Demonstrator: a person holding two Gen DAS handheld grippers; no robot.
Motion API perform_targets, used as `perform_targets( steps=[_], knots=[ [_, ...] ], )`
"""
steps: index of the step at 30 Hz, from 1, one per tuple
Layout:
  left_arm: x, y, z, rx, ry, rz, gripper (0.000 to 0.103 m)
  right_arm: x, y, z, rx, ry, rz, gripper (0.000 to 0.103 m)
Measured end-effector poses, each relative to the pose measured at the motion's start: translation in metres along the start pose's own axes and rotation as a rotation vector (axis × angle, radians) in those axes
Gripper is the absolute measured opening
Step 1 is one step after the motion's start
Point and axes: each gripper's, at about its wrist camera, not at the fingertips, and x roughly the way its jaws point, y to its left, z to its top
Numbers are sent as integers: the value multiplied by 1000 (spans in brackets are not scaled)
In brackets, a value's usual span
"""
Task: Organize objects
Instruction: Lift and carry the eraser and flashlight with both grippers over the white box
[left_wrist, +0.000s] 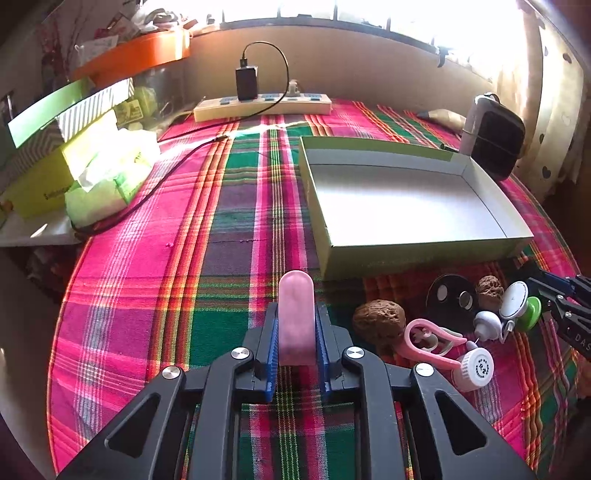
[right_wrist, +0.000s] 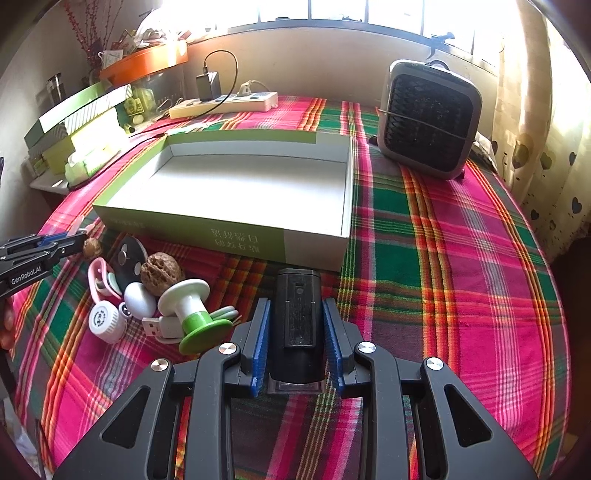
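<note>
Beyond both tilted-down grippers lies the open box (right_wrist: 255, 173) on the plaid cloth (right_wrist: 461, 258), the right gripper (right_wrist: 295, 332) clenching a black device (right_wrist: 297, 314), the left gripper (left_wrist: 295, 332) clamping a pink bar (left_wrist: 295, 314).

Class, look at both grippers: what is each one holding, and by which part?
Left gripper clamps the pink rounded bar by its near end; right gripper grips the black device by its sides.
</note>
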Motion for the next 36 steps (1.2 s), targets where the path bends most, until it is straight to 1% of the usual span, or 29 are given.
perform_targets(
  steps=[8,17,26,36],
  knots=[
    [-18,-6,13,19,-41,-20,16,-11,5,9,-3,-18,3,29],
    [-23,-18,33,44,-62,-51,16,-16,9,26,-15,-30,-9,29],
    [-11,-35,52,69,-56,-73,16,-12,15,54,-10,-43,26,29],
    [12,-47,73,87,-42,-82,16,12,25,83,-11,-27,61,29]
  ],
)
